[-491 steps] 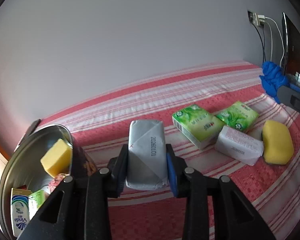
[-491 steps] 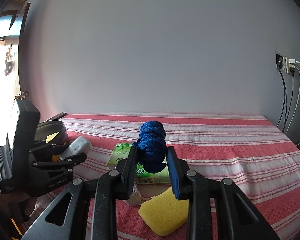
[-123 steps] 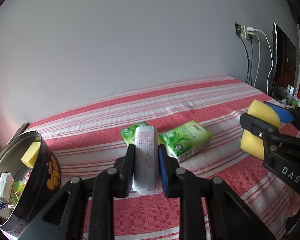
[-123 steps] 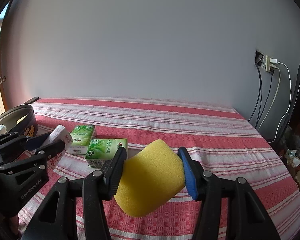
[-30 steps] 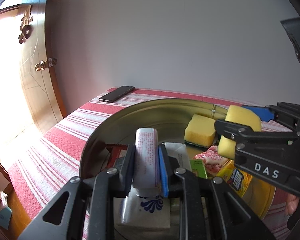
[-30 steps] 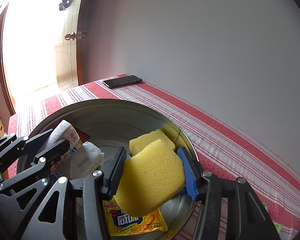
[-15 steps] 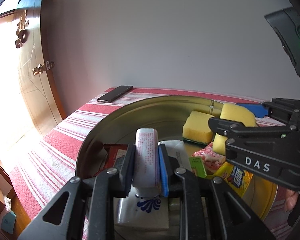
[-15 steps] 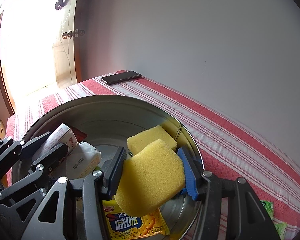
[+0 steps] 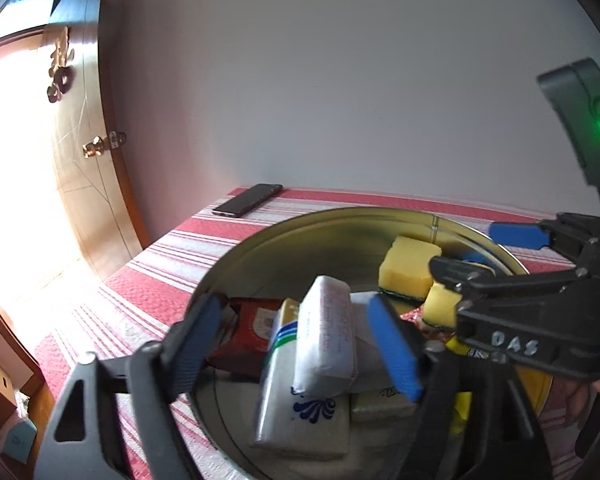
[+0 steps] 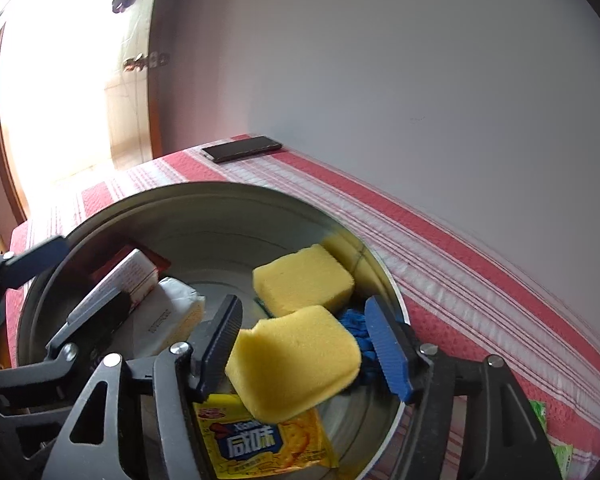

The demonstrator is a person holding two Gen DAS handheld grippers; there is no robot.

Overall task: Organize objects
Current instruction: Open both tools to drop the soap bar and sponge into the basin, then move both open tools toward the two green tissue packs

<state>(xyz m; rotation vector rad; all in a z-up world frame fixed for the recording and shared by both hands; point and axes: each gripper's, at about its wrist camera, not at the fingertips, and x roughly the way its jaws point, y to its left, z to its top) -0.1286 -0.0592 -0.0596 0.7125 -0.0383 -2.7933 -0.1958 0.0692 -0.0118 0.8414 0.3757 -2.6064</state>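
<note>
My left fingers [image 9: 295,344], just opened, stand released, white tissue pack [image 9: 327,338] loose between them atop the heap in the round tin [image 9: 332,220]. Left view alone shows the red packet [image 9: 245,332] and blue-printed pack [image 9: 300,412]. My right fingers [image 10: 312,350], just widened, flank the yellow sponge [image 10: 295,360] without pressing. Right view alone shows the blue cloth [image 10: 358,330] and yellow snack packet [image 10: 259,444]. Second sponge [image 10: 302,280] against the tin wall. Phone [image 10: 241,149] on the striped worktop [image 10: 460,264].

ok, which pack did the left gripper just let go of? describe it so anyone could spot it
Look in the round metal tin on the red-striped cloth. Between the left gripper's just-opened blue fingers, a white tissue pack leans on the pile. Its faint red print sets it apart from the blue-patterned pack beneath.
</note>
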